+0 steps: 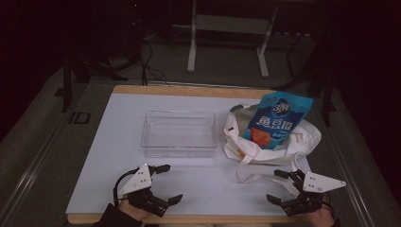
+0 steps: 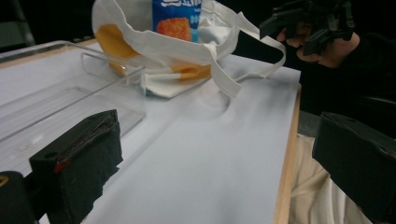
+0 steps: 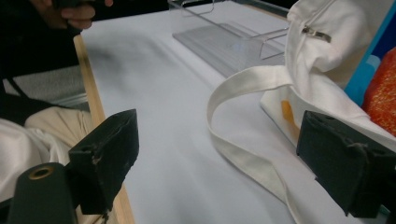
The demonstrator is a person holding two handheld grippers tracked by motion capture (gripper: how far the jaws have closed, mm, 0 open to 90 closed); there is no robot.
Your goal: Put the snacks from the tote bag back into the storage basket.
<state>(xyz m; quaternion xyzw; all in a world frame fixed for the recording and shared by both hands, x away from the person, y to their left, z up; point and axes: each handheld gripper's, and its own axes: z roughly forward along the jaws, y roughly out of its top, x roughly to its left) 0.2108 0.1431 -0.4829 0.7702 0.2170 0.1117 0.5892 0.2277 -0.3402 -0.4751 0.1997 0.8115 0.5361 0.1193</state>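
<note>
A white cloth tote bag (image 1: 274, 142) lies on the right of the white table board (image 1: 118, 156), with a blue snack packet (image 1: 276, 120) sticking out of its mouth. A clear plastic tray (image 1: 178, 134) stands empty in the middle. My left gripper (image 1: 171, 183) is at the near left edge, open with nothing between its jaws. My right gripper (image 1: 274, 186) is at the near right edge, open, just short of the bag's strap (image 1: 255, 175). The left gripper view has the bag (image 2: 187, 51), the packet (image 2: 177, 18) and the tray (image 2: 56, 93) ahead of it. In the right gripper view the strap (image 3: 243, 88) loops between the jaws' line and the bag (image 3: 336, 42).
The board's wooden edge (image 1: 189, 90) runs along the far side and the near side. Beyond the table stand a metal frame (image 1: 227, 28) and loose cables (image 1: 146, 61) on a dark floor. Bare board lies between the two grippers.
</note>
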